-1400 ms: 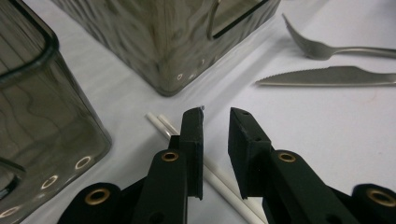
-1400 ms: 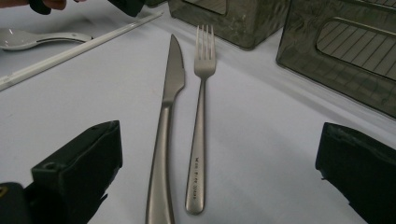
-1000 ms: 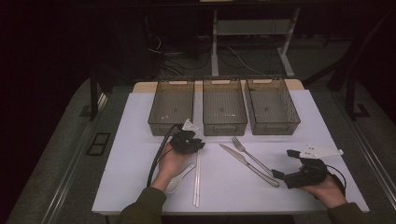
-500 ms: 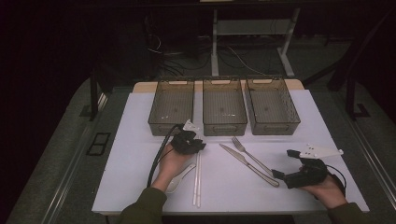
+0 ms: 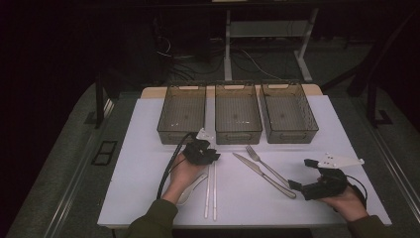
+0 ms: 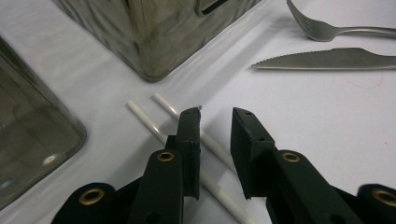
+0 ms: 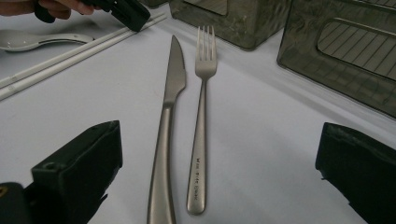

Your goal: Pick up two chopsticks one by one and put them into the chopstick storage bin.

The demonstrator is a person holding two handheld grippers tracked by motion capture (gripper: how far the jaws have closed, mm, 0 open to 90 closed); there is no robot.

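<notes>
while two white chopsticks lie side by side on the tabletop, the left gripper is held over their far ends, its jaws parted a little, one chopstick passing between them, no squeeze seen. the chopsticks are found just in front of the middle bin, with a white spoon beside them. the right gripper is held low at the tabletop's right side, jaws spread wide and nothing gripped, with a knife and a fork lying ahead of it.
</notes>
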